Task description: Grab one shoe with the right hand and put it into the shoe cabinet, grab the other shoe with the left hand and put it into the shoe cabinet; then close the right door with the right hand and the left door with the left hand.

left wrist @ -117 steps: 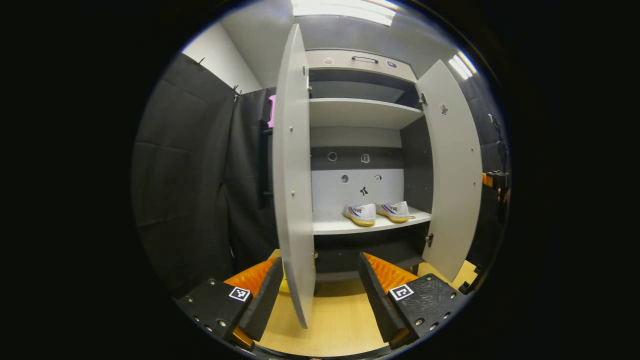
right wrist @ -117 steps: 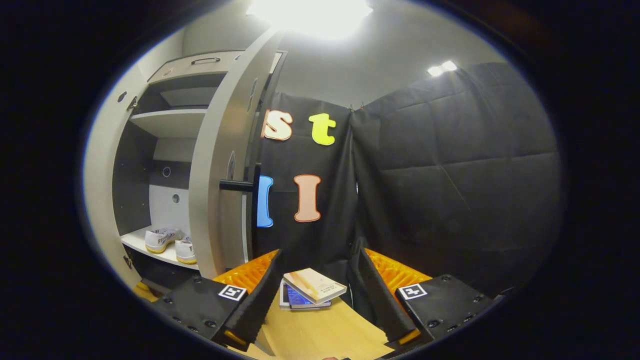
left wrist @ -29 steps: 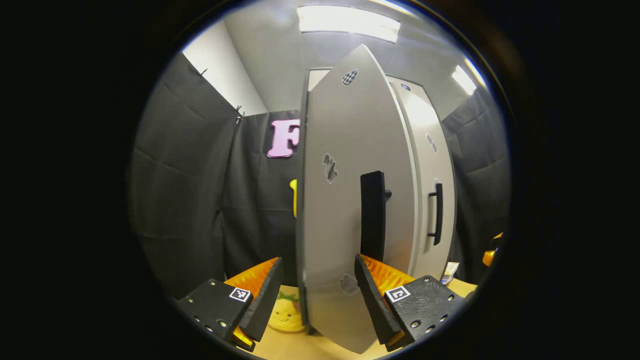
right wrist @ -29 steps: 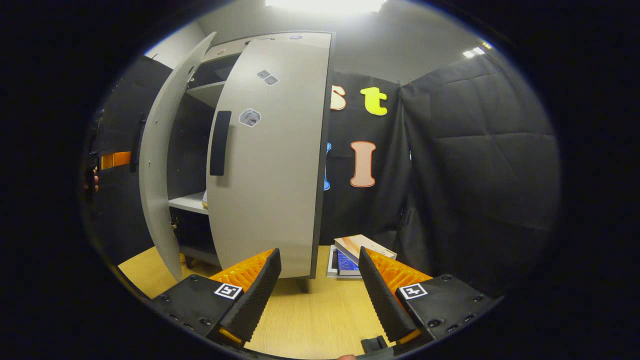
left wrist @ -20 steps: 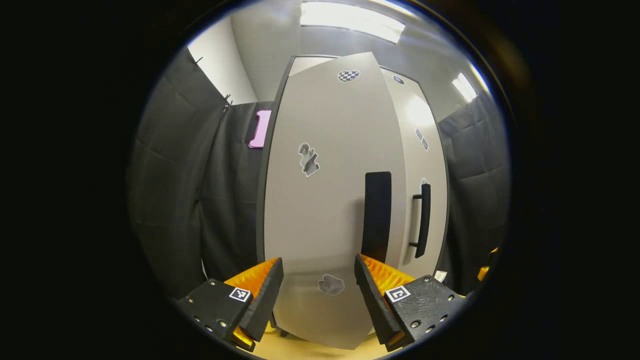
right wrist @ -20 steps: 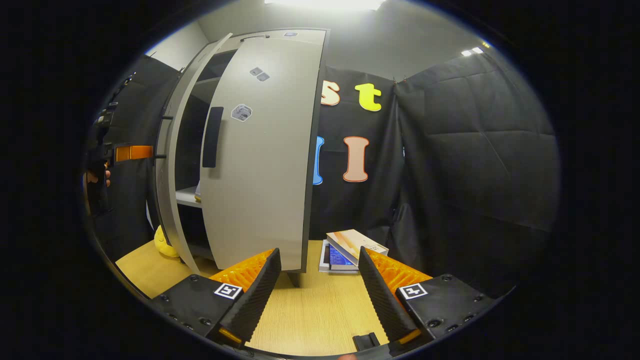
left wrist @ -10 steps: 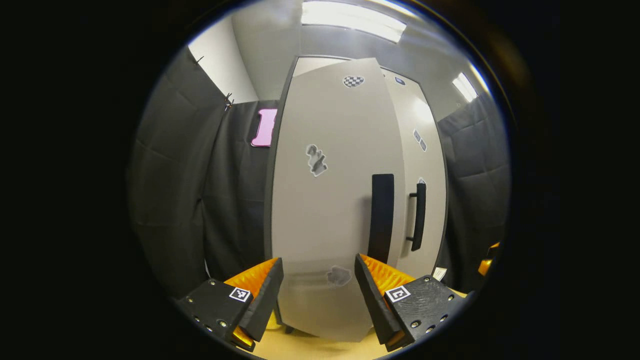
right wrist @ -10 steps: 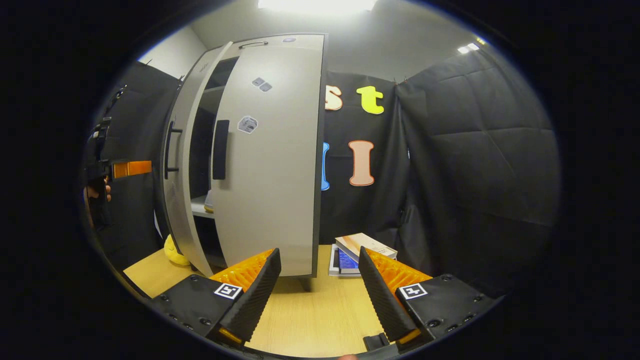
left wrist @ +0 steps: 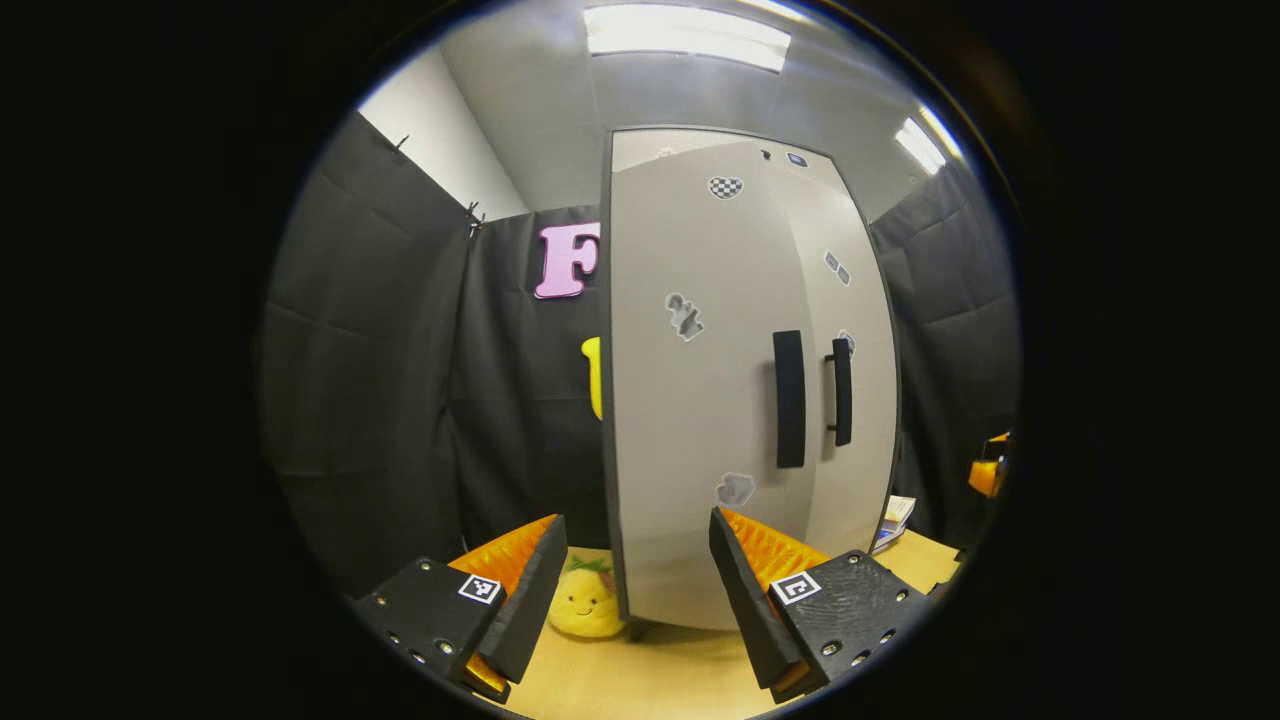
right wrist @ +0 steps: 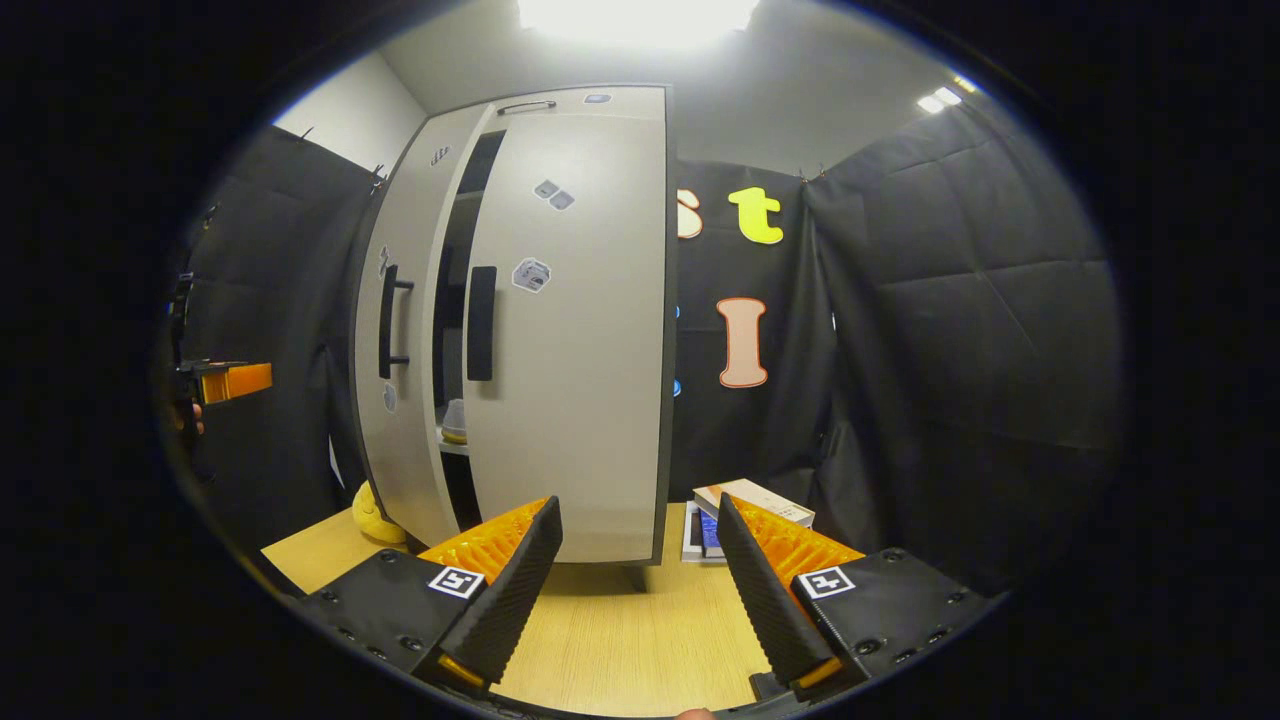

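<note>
- The shoe cabinet (right wrist: 520, 330) stands ahead of both grippers. In the right gripper view it lies ahead and a little left of the fingers, and a dark gap runs between its two doors, so we judge the closing step not quite done.
- The left door (left wrist: 700, 400) sits straight ahead of the left gripper (left wrist: 630, 590), just beyond the fingers. In the left gripper view it looks nearly flush. To finish it well, we would press flat on the panel near its black handle (left wrist: 789, 399), far from the hinge, and push squarely without gripping.
- The right door (right wrist: 570, 340) sits ahead of the right gripper (right wrist: 640, 590), angled slightly open. We would nudge its free edge beside the handle until the gap disappears, taking care not to bounce it back.
- Both grippers have their fingers spread apart with nothing between them. We would leave them so and push with the outer face of one finger.
- One shoe (right wrist: 455, 418) shows through the gap on the shelf, ahead and left of the right gripper. It sits well inside, so we expect no snag on the doors. We cannot see the other shoe from here.
</note>
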`<state>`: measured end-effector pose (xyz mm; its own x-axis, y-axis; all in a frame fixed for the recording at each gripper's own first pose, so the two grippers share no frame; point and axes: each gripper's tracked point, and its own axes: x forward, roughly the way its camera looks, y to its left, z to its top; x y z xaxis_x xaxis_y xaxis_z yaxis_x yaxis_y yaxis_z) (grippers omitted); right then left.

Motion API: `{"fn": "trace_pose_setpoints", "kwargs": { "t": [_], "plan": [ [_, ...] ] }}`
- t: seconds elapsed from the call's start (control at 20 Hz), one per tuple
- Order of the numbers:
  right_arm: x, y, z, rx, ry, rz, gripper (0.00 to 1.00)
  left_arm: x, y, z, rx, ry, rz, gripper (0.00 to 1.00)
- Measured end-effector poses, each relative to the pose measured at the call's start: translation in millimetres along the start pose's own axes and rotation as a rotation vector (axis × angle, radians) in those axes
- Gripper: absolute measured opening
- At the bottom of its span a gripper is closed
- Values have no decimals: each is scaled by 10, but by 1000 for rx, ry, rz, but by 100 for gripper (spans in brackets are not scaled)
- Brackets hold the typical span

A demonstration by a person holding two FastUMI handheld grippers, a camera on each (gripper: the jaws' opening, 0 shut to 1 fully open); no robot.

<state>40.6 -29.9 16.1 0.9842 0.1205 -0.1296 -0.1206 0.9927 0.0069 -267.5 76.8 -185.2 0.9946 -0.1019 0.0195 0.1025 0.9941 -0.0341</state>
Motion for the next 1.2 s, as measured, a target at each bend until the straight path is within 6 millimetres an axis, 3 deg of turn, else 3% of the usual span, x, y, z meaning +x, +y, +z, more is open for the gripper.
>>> {"fn": "trace_pose_setpoints", "kwargs": {
  "t": [0.5, 0.9, 1.2],
  "plan": [
    [-193, -157, 91, -4, -37, -44, 97, -477, 181, -415, 26, 69, 28, 79],
    [-322, -209, 83, -1, -56, -65, 98, -776, 268, -429, 45, 41, 35, 79],
    [-328, -216, 76, -10, -62, -70, 98, -833, 305, -449, 52, 45, 47, 79]
  ]
}}
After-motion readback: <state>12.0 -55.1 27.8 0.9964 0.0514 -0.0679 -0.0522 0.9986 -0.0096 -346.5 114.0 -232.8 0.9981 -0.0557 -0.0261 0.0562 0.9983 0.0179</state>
